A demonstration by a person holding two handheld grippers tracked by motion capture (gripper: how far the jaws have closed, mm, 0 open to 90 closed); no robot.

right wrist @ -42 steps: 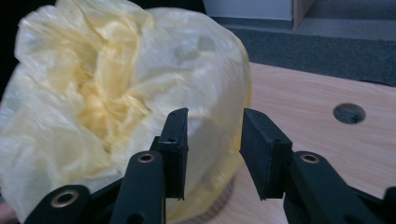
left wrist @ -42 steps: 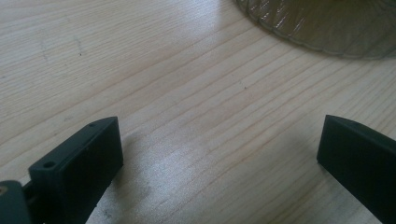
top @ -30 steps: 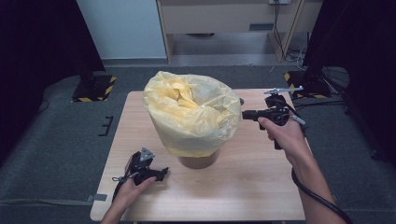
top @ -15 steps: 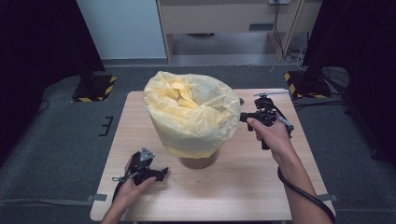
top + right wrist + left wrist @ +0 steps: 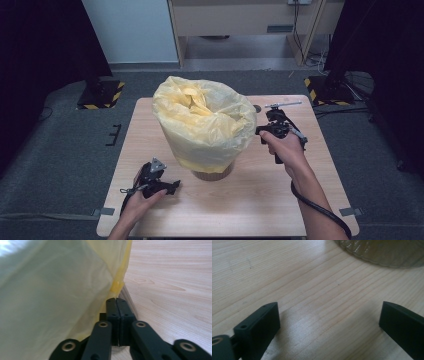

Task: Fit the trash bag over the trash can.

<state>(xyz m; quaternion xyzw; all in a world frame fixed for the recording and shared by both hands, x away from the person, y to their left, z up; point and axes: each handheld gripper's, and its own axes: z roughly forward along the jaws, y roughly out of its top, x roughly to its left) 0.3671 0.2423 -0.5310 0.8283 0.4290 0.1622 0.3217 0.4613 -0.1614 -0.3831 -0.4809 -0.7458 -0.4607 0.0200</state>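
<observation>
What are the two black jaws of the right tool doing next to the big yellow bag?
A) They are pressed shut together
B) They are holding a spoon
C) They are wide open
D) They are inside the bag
A: in the right gripper view the jaws of the right tool meet with no gap, beside the yellow bag, with nothing seen between them.

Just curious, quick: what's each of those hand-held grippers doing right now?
Left hand-held gripper: open, holding nothing, low over the table.
Right hand-held gripper: closed beside the yellow bag; grip unclear.
</observation>
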